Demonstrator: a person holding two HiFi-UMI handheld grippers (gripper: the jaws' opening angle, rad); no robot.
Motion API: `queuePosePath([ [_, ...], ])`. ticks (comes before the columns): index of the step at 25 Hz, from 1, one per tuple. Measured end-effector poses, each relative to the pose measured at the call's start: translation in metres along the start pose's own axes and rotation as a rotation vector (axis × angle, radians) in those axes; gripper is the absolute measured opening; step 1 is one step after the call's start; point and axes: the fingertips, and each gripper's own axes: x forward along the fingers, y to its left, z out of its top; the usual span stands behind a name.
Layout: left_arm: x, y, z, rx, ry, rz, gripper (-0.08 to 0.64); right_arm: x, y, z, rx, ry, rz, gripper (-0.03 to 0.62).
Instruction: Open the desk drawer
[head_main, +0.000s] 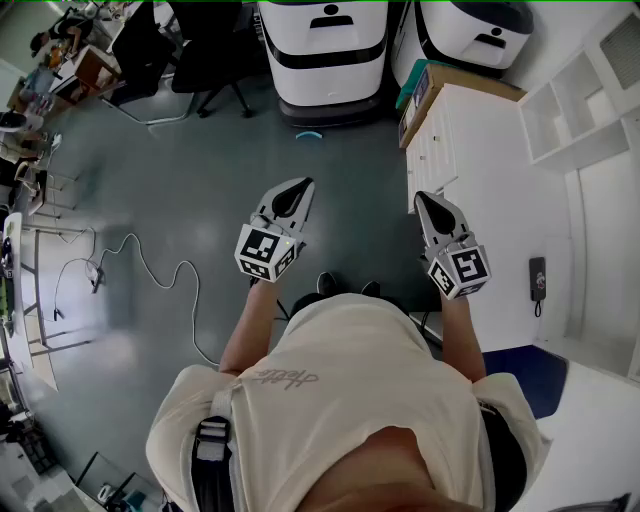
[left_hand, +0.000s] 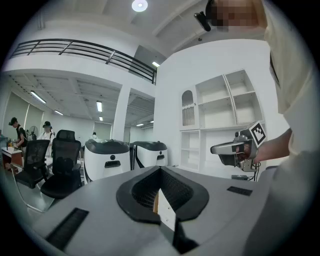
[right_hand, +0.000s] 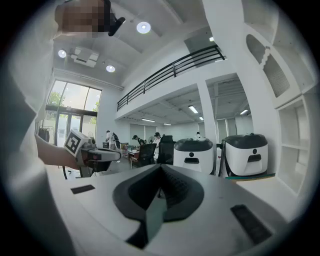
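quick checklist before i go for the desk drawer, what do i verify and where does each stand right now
1. left gripper empty: ok, shut on nothing.
2. right gripper empty: ok, shut on nothing.
3. Jaws apart for a handle: not ok, both shut.
4. Drawers closed: ok, the drawer fronts on the desk look flush.
5. Handle spotted: cannot tell, too small.
6. Contact with the drawers: not ok, both held in the air, apart from the desk.

Bright, even ceiling light (left_hand: 139, 5); gripper views bulge, their dark corners perhaps vignetted.
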Motion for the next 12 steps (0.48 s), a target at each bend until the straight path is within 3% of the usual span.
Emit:
queuePosePath([
  [7, -0.004, 0.035, -0.008, -0.028, 0.007, -0.004, 0.000, 0.029, 0.006, 0.010, -0.014, -0.024, -0.038, -0.005],
  [12, -0.011, 0.053, -0.021, -0.037, 0.019, -0.037, 0.000, 0.051, 0.012, 0.005, 0.031, -0.026, -0.082, -0.005],
])
